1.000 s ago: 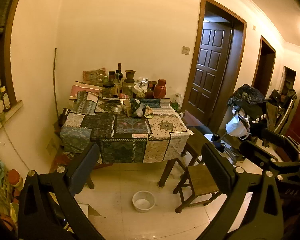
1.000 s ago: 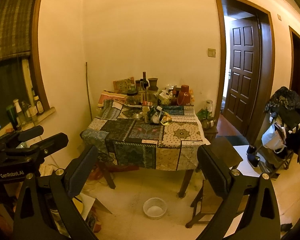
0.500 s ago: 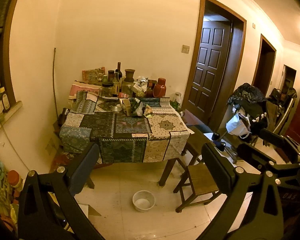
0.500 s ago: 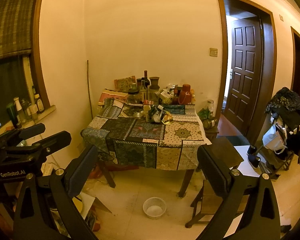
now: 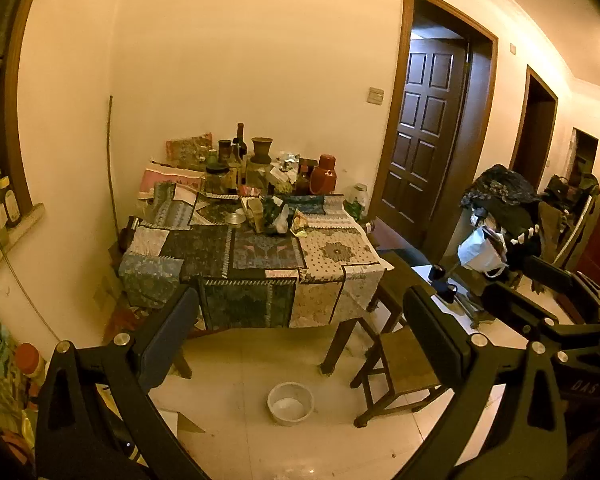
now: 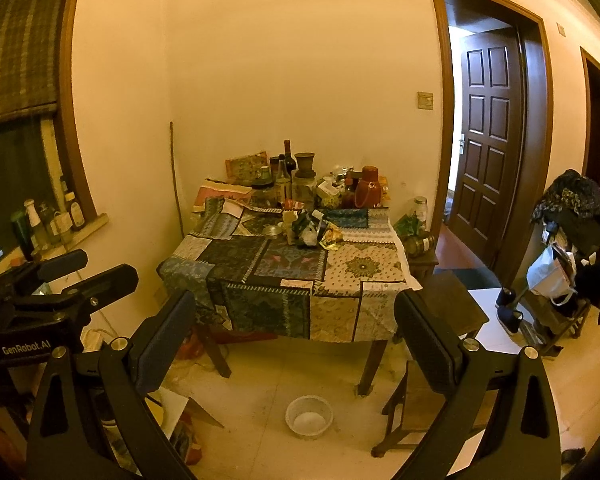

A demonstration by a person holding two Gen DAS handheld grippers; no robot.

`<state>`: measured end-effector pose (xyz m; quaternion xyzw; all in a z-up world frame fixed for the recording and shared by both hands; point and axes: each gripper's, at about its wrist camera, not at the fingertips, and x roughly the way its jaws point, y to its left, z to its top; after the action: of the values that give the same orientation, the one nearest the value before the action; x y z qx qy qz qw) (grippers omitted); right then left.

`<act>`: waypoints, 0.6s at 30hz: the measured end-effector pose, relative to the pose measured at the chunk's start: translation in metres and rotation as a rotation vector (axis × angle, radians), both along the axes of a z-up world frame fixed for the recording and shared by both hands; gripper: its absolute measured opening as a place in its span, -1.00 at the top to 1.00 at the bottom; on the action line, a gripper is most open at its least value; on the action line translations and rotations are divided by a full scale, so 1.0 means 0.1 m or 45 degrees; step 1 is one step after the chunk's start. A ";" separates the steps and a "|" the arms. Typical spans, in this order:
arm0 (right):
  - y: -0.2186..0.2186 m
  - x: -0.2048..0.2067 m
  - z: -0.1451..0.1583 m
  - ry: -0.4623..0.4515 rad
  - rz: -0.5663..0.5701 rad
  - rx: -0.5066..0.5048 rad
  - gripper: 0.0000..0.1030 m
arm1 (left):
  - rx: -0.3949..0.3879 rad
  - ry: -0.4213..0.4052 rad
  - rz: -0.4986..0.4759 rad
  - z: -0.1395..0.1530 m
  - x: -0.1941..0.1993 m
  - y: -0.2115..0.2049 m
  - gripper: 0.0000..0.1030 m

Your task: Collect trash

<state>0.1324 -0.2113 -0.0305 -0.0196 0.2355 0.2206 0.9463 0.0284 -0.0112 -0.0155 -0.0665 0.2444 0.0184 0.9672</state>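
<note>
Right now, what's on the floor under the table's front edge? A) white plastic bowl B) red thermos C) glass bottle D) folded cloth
A: a white plastic bowl sits on the tiled floor below the front edge of the patchwork-covered table; the red thermos and the bottles stand on the tabletop by the wall. Both the left gripper and right gripper are open and empty, well short of the table.

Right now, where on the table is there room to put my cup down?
The front half of the table is bare cloth, from the near edge back to the wrapper pile in the middle. The back by the wall is crowded with bottles, jars and a red flask.
</note>
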 end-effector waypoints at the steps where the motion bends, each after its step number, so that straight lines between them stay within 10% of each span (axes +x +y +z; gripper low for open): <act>1: -0.01 0.02 0.00 0.001 0.001 0.002 -0.92 | 0.002 -0.002 0.003 0.00 0.02 -0.01 -0.99; 18: -0.37 0.75 0.13 -0.075 -0.058 -0.009 -0.92 | 0.043 -0.052 0.094 0.14 0.72 -0.23 -0.99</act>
<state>0.2076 -0.2486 -0.0174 -0.0239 0.2086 0.1975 0.9576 0.1004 -0.0341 -0.0013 -0.0594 0.2217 0.0567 0.9716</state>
